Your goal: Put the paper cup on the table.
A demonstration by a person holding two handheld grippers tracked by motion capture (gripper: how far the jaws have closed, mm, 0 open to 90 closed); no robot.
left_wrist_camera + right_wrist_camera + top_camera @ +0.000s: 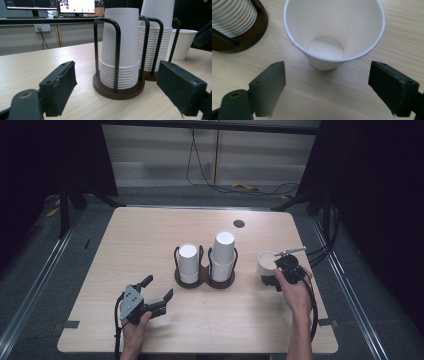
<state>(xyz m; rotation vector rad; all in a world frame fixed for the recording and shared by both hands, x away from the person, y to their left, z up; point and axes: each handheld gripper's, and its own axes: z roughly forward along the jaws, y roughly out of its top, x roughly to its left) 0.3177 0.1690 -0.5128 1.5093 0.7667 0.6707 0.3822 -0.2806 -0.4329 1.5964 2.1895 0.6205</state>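
The left gripper [159, 294] is hovering low over the table [125, 240], near the front edge and well apart from the holder [118, 88]. Its jaws are standing wide open, gripping nothing and touching nothing. Pushed forward carelessly, it could knock the left stack [121, 50] or snag a black wire loop, dragging the whole holder along.

The right stack [223, 255] is standing taller in its own ring, so a bump there would likely tip it more easily.

Further right, the cup [334, 32] is sitting upright and alone on the table, just beside the holder, mouth up. The right gripper [327, 85] is hanging above and in front of it, jaws spread wider than the rim, holding nothing and apart from the cup. The risk here is a thin paper wall: closing too hard would probably crush it, and closing off-centre could tip the empty cup over.
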